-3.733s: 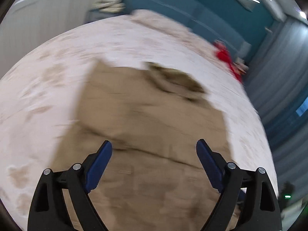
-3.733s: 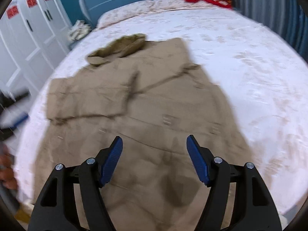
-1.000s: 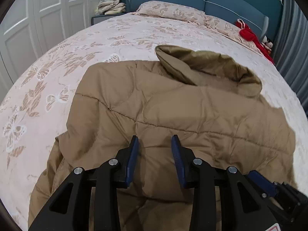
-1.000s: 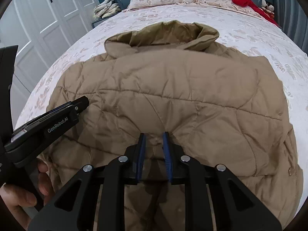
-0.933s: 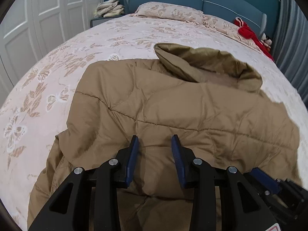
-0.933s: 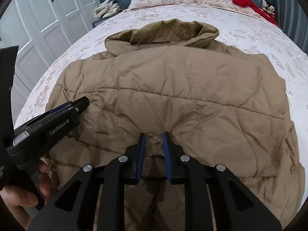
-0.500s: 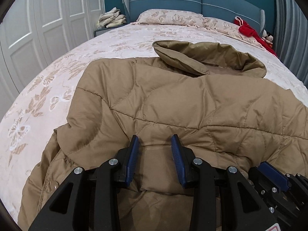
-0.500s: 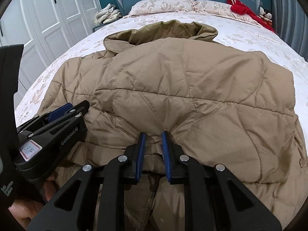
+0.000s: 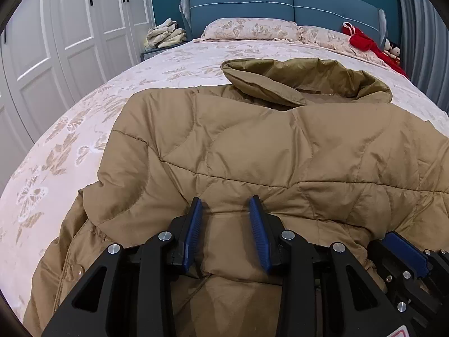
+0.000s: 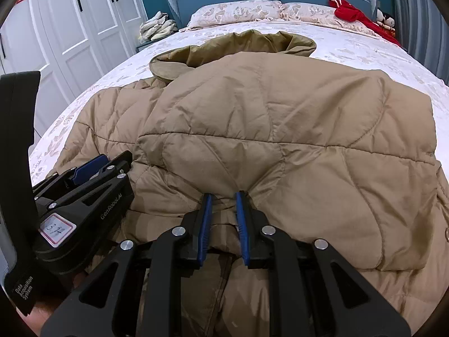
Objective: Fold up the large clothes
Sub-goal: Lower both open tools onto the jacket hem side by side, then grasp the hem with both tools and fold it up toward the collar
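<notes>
So we've got a big tan quilted puffer jacket [image 9: 280,146] spread across the bed [image 9: 84,129], which has a pale floral bedspread, and the jacket's bottom part is doubled up over the upper body. The hood [image 9: 303,81] lies at the far end, pointing toward the blue headboard [image 9: 280,2].

Our left gripper [image 9: 226,224] has its jaws partly closed with a thick roll of the folded edge pinched between the blue pads [image 9: 193,230]. Our right gripper [image 10: 223,216] is clamped much narrower on a bunched ridge of the same edge, with the fabric puckering right at the tips. The two grippers sit just beside each other along the near edge, left one on the left side of the right wrist view, right one peeking in at the lower right of the left wrist view.

Around the room: two floral pillows [image 10: 238,11] up by the headboard, a red garment [image 10: 353,14] on the far right corner of the bed, a pile of light folded cloth [image 9: 165,36] on the nightstand, and white wardrobe doors [image 9: 70,28] on the left.
</notes>
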Available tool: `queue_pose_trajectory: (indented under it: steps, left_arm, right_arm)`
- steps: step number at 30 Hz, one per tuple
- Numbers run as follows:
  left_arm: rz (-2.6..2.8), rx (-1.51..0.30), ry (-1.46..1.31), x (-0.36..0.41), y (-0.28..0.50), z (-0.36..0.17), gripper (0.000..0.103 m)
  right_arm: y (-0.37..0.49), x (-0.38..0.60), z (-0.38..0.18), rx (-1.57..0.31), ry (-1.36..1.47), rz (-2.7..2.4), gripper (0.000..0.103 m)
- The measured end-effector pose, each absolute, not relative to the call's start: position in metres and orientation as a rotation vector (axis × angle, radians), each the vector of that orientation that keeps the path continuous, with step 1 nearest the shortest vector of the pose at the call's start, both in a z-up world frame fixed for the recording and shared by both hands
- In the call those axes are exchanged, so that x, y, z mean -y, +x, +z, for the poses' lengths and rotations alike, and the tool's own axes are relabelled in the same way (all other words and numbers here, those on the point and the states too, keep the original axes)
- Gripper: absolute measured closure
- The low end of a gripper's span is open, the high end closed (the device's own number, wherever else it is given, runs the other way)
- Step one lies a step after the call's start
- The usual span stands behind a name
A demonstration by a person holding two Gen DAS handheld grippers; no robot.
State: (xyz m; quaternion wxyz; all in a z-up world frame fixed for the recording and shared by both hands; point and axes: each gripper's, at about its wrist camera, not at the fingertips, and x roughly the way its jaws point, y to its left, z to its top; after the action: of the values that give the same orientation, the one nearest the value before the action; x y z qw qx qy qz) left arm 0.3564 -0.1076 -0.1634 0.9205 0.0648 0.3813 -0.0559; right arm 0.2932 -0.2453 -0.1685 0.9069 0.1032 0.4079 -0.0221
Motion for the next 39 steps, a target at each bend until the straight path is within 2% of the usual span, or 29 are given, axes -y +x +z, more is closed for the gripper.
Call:
queue_pose_trajectory:
  steps: [6,8,9,11,13,15,18,24,30,33,34,35,36,37,39]
  left_arm:
    - [-0.12,-0.796,0.131,0.109,0.358,-0.16,0.067]
    - [-0.172,-0.83,0.083,0.102,0.359,-0.151,0.06]
    - [-0.209,-0.855,0.055,0.096,0.359,-0.145,0.055]
    - [-0.279,-0.894,-0.022,0.082,0.357,-0.125,0.046]
    - [-0.296,-0.88,-0.081,0.069,0.358,-0.103,0.038]
    - [-0.321,-0.861,-0.164,0.058,0.37,-0.077,0.032]
    - [-0.351,-0.888,-0.299,0.055,0.402,-0.055,0.027]
    - [-0.323,-0.955,-0.291,0.09,0.466,-0.057,0.027]
    - [-0.344,-1.068,-0.276,0.121,0.508,-0.091,0.03]
    - [-0.342,-1.087,-0.249,0.127,0.511,-0.103,0.042]
    - [-0.338,-1.091,-0.238,0.128,0.512,-0.105,0.052]
    - [-0.329,-1.091,-0.221,0.129,0.511,-0.109,0.059]
    - [-0.32,-1.088,-0.201,0.129,0.51,-0.112,0.078]
    - [-0.315,-1.087,-0.184,0.129,0.509,-0.116,0.089]
    - [-0.321,-1.081,-0.164,0.126,0.506,-0.126,0.091]
  right_arm:
    - [0.292,0.25,-0.166,-0.838,0.257,-0.021,0.086]
    - [0.29,0.258,-0.161,-0.855,0.32,0.01,0.083]
    - [0.286,0.264,-0.154,-0.89,0.361,0.027,0.078]
    - [0.274,0.274,-0.14,-0.933,0.416,0.042,0.041]
    - [0.258,0.286,-0.118,-0.894,0.433,0.018,0.033]
    - [0.256,0.298,-0.096,-0.859,0.407,0.002,0.033]
    - [0.271,0.318,-0.073,-0.827,0.43,-0.026,0.032]
    - [0.347,0.352,-0.065,-0.777,0.544,-0.039,0.032]
    - [0.407,0.369,-0.109,-0.862,0.689,-0.043,0.046]
    - [0.423,0.371,-0.13,-0.9,0.741,-0.041,0.077]
    - [0.426,0.371,-0.137,-0.913,0.754,-0.028,0.094]
    - [0.426,0.371,-0.141,-0.916,0.761,-0.012,0.098]
    - [0.425,0.371,-0.143,-0.91,0.755,-0.004,0.099]
    - [0.422,0.37,-0.142,-0.891,0.729,0.002,0.1]
    - [0.416,0.366,-0.141,-0.878,0.652,-0.005,0.1]
